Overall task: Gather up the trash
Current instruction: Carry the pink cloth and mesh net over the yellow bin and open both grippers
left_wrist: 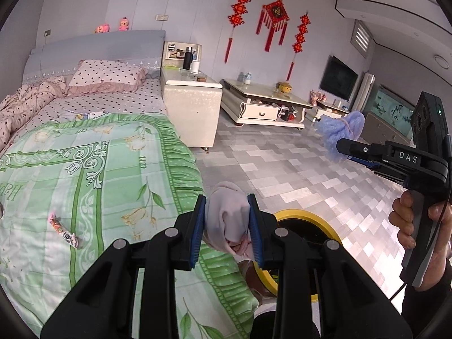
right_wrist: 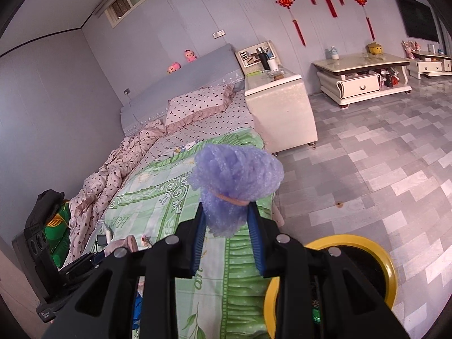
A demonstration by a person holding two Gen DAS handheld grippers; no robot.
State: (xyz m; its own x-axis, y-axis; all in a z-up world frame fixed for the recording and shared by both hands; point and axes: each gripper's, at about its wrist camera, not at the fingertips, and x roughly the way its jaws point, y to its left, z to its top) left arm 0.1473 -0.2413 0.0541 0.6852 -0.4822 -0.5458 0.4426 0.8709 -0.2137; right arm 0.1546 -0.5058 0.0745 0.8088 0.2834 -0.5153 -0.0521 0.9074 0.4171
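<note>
Foam wad (right_wrist: pixel 236 180) pinched btwn right jaws.

I'm seeing a crumpled pale pink-grey wad (left_wrist: pixel 228 220) sitting pinched between my left gripper's pads, over the bed edge beside the yellow-rimmed bin (left_wrist: pixel 303 220). A purple foam net bundle (right_wrist: pixel 236 180), tied with a rubber band, is sitting clamped in my right. A snack wrapper (left_wrist: pixel 66 233) is lying flat on the green quilt (left_wrist: pixel 113 169).
</note>
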